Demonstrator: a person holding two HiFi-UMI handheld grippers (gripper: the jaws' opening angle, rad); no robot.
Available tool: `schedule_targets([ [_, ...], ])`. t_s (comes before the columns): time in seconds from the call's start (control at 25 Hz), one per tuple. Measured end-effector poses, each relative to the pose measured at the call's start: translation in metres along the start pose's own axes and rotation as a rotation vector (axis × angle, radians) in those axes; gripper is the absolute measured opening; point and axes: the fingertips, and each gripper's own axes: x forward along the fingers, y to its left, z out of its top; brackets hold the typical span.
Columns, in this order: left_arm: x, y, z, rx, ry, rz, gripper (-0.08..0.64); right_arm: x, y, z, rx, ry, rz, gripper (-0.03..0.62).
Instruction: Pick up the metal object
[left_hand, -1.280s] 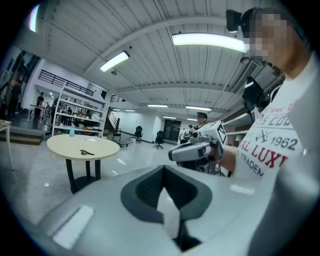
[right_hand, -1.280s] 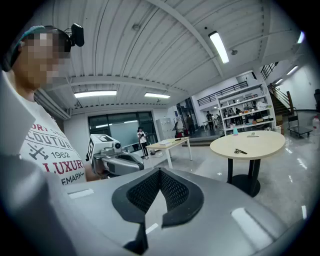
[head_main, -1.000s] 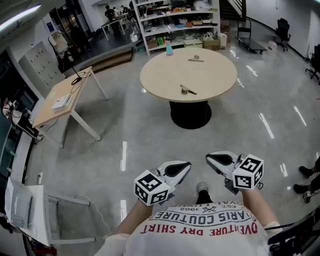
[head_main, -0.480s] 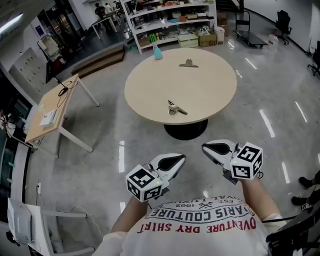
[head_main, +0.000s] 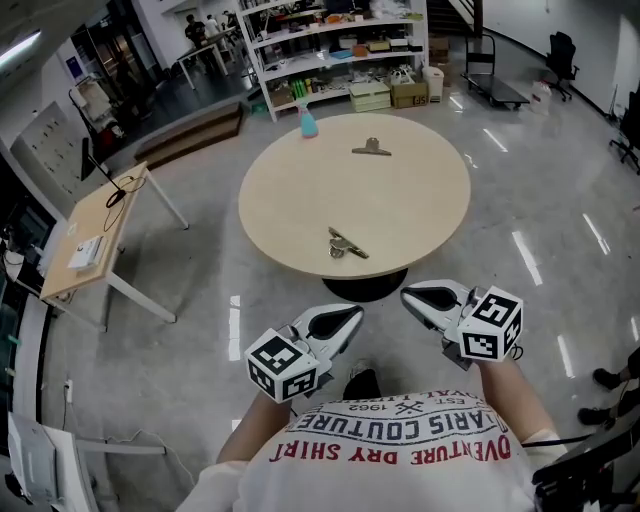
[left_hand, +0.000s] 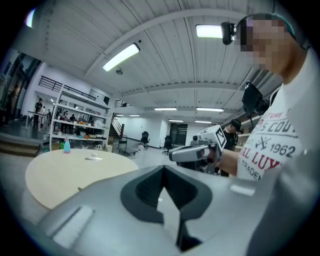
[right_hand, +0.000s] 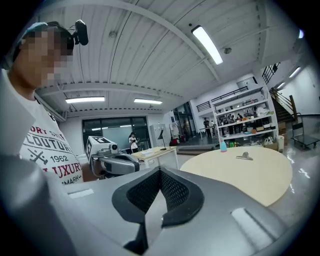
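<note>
A small metal object (head_main: 346, 244) lies on the round beige table (head_main: 420, 215), close to its near edge. A second metal clip (head_main: 371, 148) rests at the table's far side, also seen as the clip (right_hand: 244, 156) in the right gripper view. My left gripper (head_main: 352, 312) and right gripper (head_main: 408, 294) hang side by side in front of my chest, short of the table's near edge, their tips pointing toward each other. Both stand shut with nothing between the jaws. The left gripper (left_hand: 164, 167) and right gripper (right_hand: 160, 170) show their pads meeting.
A blue spray bottle (head_main: 308, 122) stands at the table's far left edge. A wooden desk (head_main: 95, 230) is to the left, shelving (head_main: 340, 50) behind the table, and a white chair (head_main: 40, 460) at the lower left. The floor is glossy grey.
The table has come closer and lower in the head view as the person walked toward it. Both grippers stayed shut in the same place before the chest.
</note>
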Motion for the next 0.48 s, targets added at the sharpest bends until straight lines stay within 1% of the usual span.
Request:
schedule_targets([
  [0.16,0.019,0.016,0.000,-0.009,0.014,-0.042,0.003,0.007,-0.021,-0.001,0.024,0.015,-0.028,0.002],
  [0.28,0.029,0.028,-0.002,-0.015,0.026,-0.059,0.003,0.013,-0.039,-0.005,0.059,0.024,-0.042,0.002],
  [0.4,0.037,0.048,-0.013,0.022,0.049,-0.059,0.003,0.023,-0.056,-0.016,0.100,0.033,-0.053,0.002],
  [0.48,0.045,0.073,-0.020,0.054,0.069,-0.042,0.013,0.032,-0.070,-0.022,0.124,0.041,-0.061,0.002],
])
